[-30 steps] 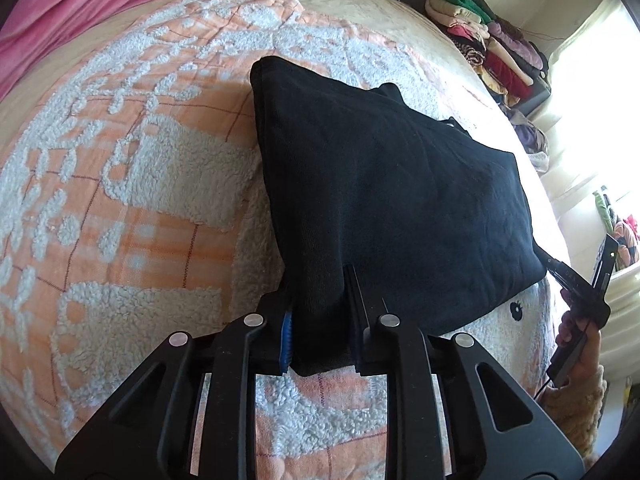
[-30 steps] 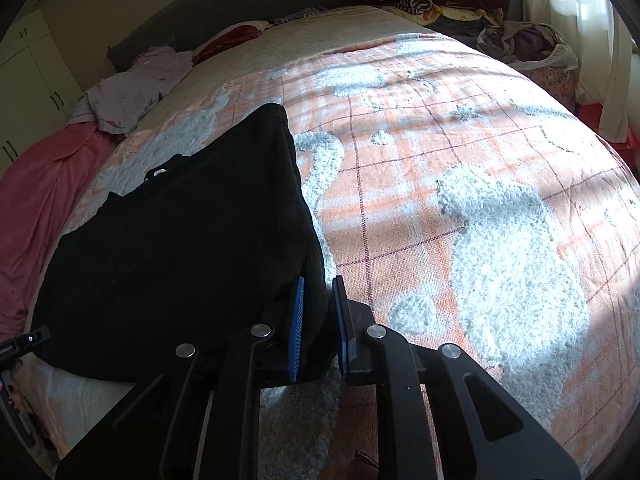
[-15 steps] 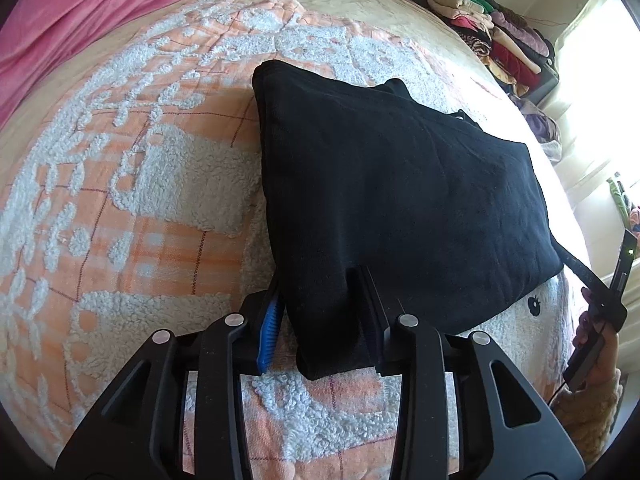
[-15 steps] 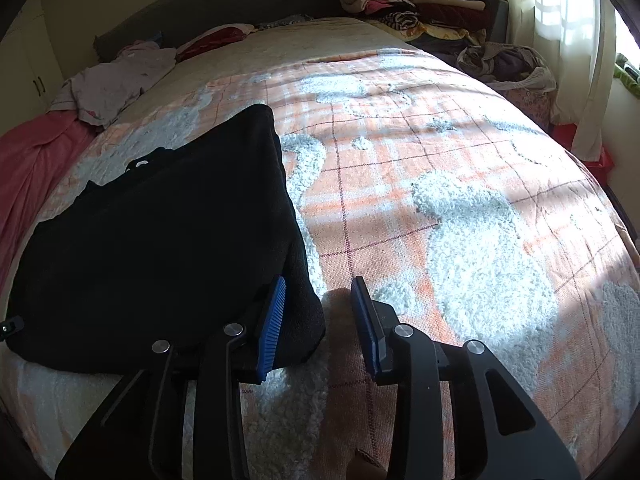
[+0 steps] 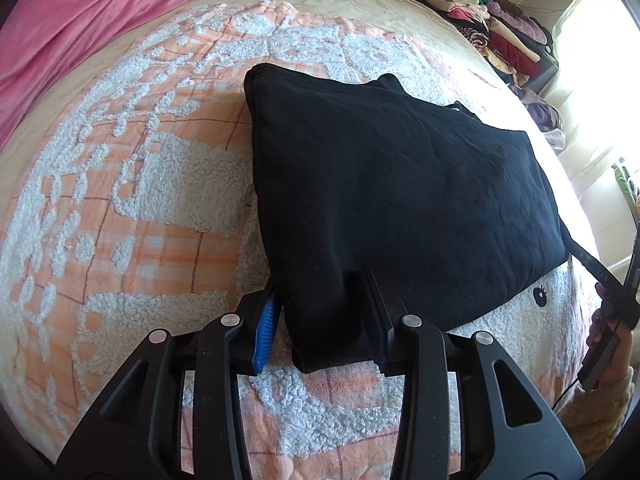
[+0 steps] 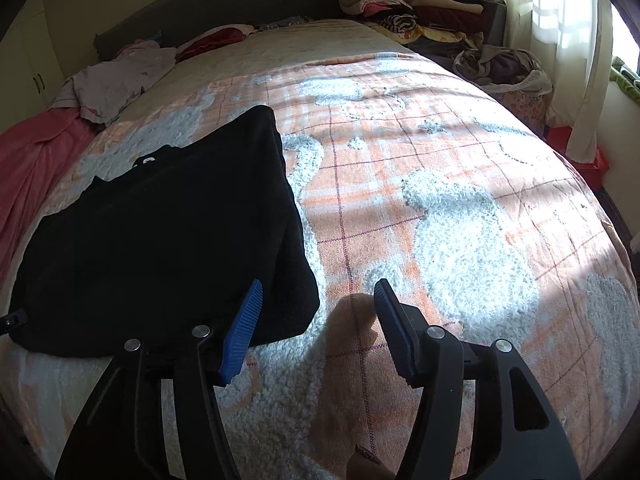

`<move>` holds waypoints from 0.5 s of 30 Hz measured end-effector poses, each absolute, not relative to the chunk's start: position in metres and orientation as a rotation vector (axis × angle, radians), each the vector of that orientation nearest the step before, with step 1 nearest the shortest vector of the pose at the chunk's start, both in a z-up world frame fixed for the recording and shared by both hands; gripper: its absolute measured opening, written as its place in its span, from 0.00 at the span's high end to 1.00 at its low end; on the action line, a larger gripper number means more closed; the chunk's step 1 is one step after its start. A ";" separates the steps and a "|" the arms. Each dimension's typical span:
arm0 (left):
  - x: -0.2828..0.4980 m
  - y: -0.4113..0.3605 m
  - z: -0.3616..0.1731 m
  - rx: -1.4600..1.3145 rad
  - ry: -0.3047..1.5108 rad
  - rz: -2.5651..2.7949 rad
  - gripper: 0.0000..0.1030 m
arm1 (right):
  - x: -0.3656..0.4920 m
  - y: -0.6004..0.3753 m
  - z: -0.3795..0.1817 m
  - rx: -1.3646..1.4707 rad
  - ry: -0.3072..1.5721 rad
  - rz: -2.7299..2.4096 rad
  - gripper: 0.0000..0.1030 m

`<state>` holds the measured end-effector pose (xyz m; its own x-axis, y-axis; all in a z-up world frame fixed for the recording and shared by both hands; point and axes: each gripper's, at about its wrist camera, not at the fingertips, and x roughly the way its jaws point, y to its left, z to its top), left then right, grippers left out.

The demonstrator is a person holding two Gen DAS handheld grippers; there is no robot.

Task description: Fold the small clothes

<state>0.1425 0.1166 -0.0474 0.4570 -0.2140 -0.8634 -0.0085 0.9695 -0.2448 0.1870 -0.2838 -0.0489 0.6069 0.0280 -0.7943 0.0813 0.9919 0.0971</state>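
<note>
A plain black garment (image 5: 400, 200) lies on a bed blanket (image 6: 440, 168) checked in orange with thin maroon lines and fluffy white shapes, a pink cover (image 5: 80, 20) along the bed's far left edge, and each black hand-held gripper (image 6: 316, 320) has ribbed blue pads (image 6: 242, 328).

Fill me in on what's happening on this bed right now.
A person with a gripper in each hand is folding a black garment on the orange-and-white blanket. The garment lies flat in a folded rectangle. The left gripper is open with the garment's near corner between its fingers. The right gripper is open beside the other near corner, holding nothing.
</note>
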 end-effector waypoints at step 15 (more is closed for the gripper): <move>0.136 0.108 -0.040 -0.181 1.089 -0.143 0.57 | 0.167 -0.268 -0.028 0.102 0.879 0.009 0.22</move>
<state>0.1362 0.1083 -0.0396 0.4569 -0.2041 -0.8658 0.0271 0.9761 -0.2158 0.1673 -0.2678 -0.0282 0.6381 0.0502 -0.7684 0.0340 0.9951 0.0933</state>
